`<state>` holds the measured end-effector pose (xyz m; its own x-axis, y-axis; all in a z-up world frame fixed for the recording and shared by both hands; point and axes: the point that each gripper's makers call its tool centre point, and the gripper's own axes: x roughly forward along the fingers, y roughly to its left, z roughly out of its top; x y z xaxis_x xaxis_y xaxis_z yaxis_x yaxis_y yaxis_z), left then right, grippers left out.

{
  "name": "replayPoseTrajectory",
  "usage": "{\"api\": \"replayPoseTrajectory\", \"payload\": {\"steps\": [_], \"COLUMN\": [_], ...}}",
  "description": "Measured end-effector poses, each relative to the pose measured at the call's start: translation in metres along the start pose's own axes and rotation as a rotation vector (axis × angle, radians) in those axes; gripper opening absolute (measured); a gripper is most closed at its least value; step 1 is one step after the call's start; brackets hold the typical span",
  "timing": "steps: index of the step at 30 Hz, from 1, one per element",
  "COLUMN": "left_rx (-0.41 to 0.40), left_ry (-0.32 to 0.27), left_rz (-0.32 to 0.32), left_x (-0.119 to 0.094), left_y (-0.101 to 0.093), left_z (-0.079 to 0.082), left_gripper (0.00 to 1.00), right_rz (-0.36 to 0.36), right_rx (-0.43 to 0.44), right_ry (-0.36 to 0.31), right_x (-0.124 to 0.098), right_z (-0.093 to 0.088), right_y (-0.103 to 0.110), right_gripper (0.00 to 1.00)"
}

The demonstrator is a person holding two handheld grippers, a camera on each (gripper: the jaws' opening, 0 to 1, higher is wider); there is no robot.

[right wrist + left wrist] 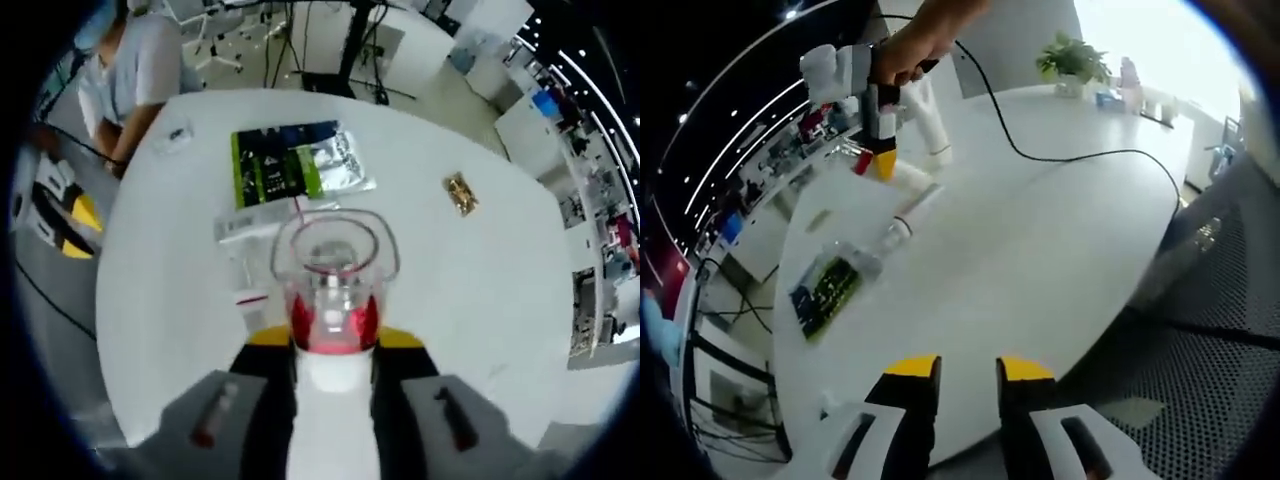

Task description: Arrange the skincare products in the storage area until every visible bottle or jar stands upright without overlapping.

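Judging from the right gripper view, we find the right gripper (pixel 332 372) pinching a white bottle (pixel 330 420) at lower centre, which could slip or topple onto the sachet (pixel 292 162), while the left gripper (pixel 968 372) stands spread and empty.

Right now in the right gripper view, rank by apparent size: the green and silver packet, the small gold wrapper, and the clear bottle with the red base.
1. Clear bottle with red base, though nearness inflates it
2. Green and silver packet
3. Small gold wrapper
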<state>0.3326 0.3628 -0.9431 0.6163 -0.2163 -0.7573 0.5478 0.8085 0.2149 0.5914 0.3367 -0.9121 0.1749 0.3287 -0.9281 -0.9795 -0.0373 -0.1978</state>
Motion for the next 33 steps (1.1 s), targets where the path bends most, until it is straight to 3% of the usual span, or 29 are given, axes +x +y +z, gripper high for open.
{"api": "replayPoseTrajectory", "payload": {"steps": [13, 33], "left_rx": [0.003, 0.022], "left_ry": [-0.010, -0.010], "left_rz": [0.002, -0.006], "left_x": [0.000, 0.000], "left_y": [0.001, -0.003], "left_z": [0.001, 0.002], "left_gripper": [0.23, 0.23], "right_rz": [-0.056, -0.108], "right_rx": [0.075, 0.214], "right_ry": [-0.097, -0.204], "right_x": [-0.035, -0.086], "right_z": [0.006, -0.006], "right_y": [0.020, 0.050], "right_gripper": [0.26, 0.26]}}
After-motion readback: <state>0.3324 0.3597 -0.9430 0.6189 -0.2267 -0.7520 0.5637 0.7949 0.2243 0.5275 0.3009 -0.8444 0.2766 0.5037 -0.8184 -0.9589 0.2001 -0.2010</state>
